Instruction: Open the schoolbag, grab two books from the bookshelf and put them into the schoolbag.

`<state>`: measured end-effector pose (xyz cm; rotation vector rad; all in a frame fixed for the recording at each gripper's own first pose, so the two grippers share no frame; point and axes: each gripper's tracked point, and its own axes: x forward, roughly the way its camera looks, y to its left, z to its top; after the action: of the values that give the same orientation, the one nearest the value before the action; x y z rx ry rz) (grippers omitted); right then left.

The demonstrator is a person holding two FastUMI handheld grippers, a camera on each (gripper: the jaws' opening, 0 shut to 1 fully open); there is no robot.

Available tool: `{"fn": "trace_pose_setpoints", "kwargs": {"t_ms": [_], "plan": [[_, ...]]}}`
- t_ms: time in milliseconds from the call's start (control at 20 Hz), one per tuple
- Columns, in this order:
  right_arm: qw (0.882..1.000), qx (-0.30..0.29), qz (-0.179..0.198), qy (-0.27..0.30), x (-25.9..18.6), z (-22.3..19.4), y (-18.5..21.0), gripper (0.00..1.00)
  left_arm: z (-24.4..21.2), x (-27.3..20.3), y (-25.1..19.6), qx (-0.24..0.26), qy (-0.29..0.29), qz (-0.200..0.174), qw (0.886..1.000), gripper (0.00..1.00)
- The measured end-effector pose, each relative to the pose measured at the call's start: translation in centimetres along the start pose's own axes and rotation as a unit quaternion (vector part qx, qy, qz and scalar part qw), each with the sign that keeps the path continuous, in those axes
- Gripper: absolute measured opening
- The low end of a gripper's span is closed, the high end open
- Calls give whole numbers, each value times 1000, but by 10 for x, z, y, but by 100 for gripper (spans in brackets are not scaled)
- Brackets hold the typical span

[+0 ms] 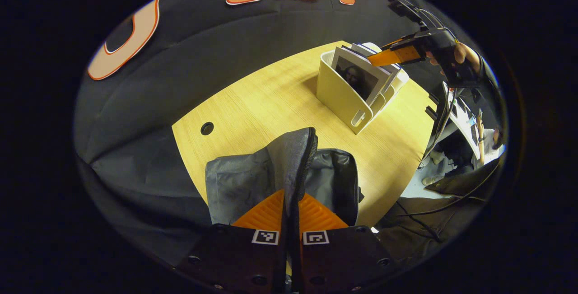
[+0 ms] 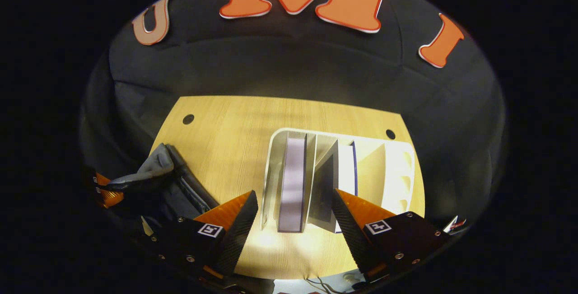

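Observation:
A grey schoolbag (image 1: 253,181) lies on the wooden table (image 1: 271,100), and my left gripper (image 1: 291,208) is shut on its lifted flap (image 1: 295,158), holding the bag's mouth open. A cream bookshelf box (image 1: 343,97) stands farther back with several books (image 1: 361,75) upright in it. In the right gripper view I look down on the bookshelf (image 2: 397,167); my right gripper (image 2: 295,219) hangs open above the books (image 2: 293,181), its fingers either side of them without touching. The left gripper view shows that right gripper (image 1: 397,54) over the shelf, held by a hand. The schoolbag (image 2: 167,181) lies at left.
The table has round cable holes (image 1: 207,128) (image 2: 390,134). Black cloth surrounds the table's back and left. At the right beyond the table edge are cables (image 1: 433,212), a desk and a seated person (image 1: 487,140).

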<state>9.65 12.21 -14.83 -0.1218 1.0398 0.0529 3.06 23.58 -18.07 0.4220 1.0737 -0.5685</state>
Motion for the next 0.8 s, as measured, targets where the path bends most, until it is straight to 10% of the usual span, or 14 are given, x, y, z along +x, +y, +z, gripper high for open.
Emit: {"fn": "trace_pose_setpoints", "kwargs": {"t_ms": [450,800], "plan": [[995,13,16,102,41,-5,3,81,3,0,-1,9,33,-23,999,6],[990,61,2,128,48,-9,20,42,-4,0,-6,27,31,-43,998,6]]}}
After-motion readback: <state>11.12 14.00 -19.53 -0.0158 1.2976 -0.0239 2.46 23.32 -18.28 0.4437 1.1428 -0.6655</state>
